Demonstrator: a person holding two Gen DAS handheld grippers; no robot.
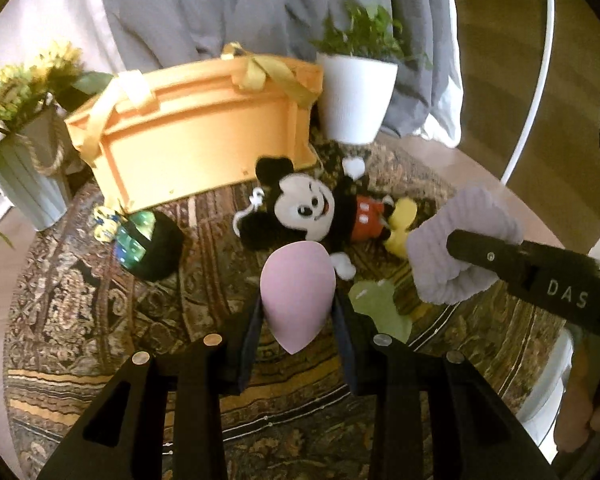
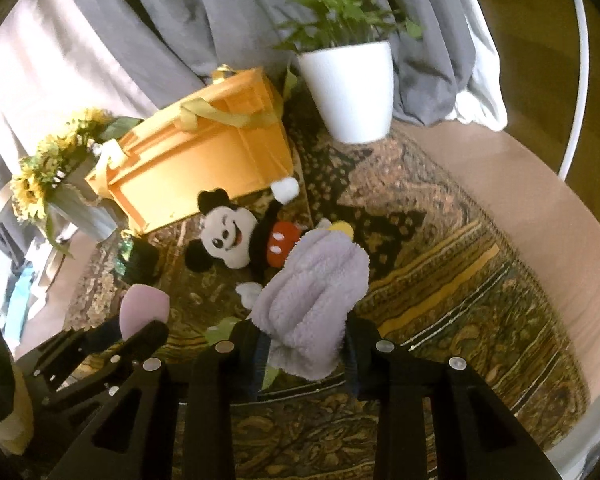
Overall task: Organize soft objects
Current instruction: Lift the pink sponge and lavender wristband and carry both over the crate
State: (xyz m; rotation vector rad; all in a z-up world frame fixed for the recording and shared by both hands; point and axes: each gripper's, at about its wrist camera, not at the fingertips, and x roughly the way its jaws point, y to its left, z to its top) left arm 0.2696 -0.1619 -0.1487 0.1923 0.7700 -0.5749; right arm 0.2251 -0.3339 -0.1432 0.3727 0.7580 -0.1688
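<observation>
Two handheld grippers work at once over a patterned rug [image 1: 99, 320] laid on a round table. The left gripper [image 1: 295, 316] has its jaws clenched on a pink egg-shaped sponge [image 1: 295, 292], held clear of the rug near its middle. The right gripper [image 2: 306, 344] has its jaws clenched on a bunched lavender fleece cloth [image 2: 312, 300], lifted just in front of a Mickey Mouse plush [image 2: 243, 240].

The plush lies face up on the rug, its head close beside the front wall of the orange storage box [image 1: 203, 140], which stands toward the rug's far edge between a sunflower pot [image 1: 27, 176] and a white planter [image 1: 356, 96]. A pale green soft piece [image 1: 380, 308] rests on the rug below the two held items, and a dark green-patterned object [image 1: 151, 244] sits near the box's left front corner.

The step appears to be carrying both soft items to the box. To do it well, each grip likely needs to hold firm without crushing, since both materials yield; the items should rise above the box rim and its ribbon handles [image 1: 267, 68] before release, and the two hands should approach apart so they do not collide.
</observation>
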